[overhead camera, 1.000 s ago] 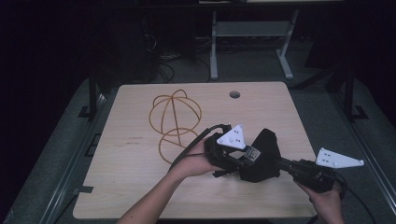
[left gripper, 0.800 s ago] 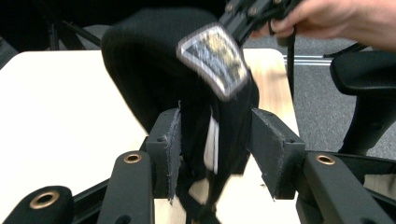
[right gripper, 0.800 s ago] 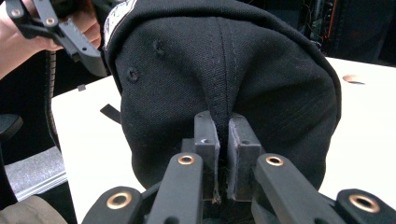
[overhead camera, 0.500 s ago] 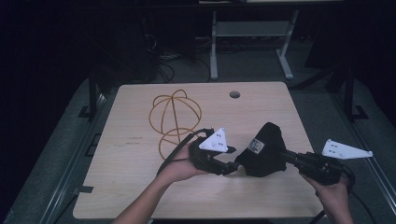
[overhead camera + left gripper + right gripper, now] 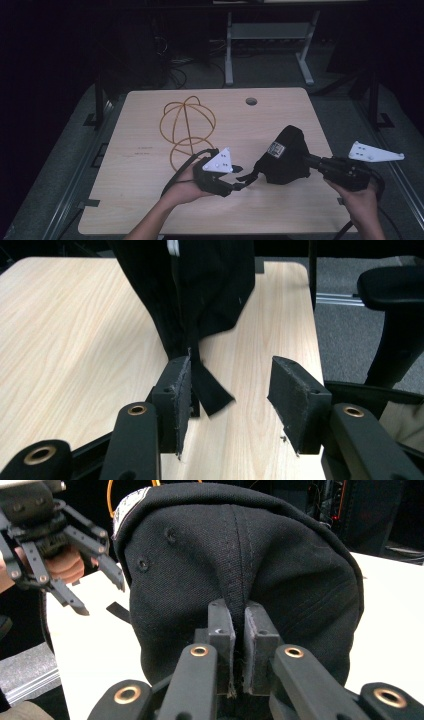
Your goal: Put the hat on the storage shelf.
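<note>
The right gripper (image 5: 239, 630) has its two black jaws pressed together on a fold of a black fabric cap (image 5: 240, 560) — in the right gripper view the pads pinch the stitched seam that runs down the cap's crown, with only a thin ridge of cloth between them. In the high view that gripper (image 5: 307, 161) holds the cap (image 5: 285, 157) above the right half of the light wooden table (image 5: 140, 150), the cap's white label facing up and to the left.

The left gripper (image 5: 227, 400) has its jaws spread apart, gripping nothing. In its own view a black strap (image 5: 207, 385) hanging from the cap's lower edge lies just against the inner face of the left pad, its loose end resting between the two pads; whether it actually touches the pad I cannot tell. In the high view the left gripper (image 5: 239, 176) sits near the table's front middle, its tips pointing right toward the strap (image 5: 248, 175), just beside the cap.

The left hand (image 5: 187, 182) wraps the gripper's body, a black cable looping back from it. The right hand (image 5: 360, 202) holds its gripper by the handle at the table's right edge.

Behind the left gripper — well apart from the cap — a golden wire-frame stand (image 5: 187, 125) with a round cage on a ring base rests on the table.
</note>
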Demonstrator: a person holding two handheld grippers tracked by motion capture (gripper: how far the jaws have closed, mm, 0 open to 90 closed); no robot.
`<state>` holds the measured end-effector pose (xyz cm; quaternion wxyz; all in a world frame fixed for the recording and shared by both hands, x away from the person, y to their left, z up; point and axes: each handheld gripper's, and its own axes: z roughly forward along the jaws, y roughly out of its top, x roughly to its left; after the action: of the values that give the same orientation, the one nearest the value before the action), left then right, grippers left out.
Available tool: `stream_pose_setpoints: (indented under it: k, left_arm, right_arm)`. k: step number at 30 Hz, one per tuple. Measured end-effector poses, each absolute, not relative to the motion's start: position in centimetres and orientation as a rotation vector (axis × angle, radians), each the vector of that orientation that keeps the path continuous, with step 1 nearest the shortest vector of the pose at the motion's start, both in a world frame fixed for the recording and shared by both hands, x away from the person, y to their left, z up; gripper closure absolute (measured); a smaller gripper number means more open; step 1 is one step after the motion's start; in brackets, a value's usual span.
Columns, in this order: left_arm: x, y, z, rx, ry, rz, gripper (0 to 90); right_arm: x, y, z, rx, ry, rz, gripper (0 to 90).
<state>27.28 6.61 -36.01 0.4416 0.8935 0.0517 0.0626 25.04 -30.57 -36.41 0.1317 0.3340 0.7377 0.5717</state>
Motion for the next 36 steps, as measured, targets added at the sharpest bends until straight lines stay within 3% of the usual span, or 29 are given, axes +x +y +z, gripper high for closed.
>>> stream_pose_setpoints:
  k: [36]
  left_arm:
    - [25.5, 8.0, -41.5, 2.232, 0.17, 0.095, 43.6]
  right_arm:
    - [28.8, -29.3, -30.8, 0.956, 2.163, 1.635, 83.7]
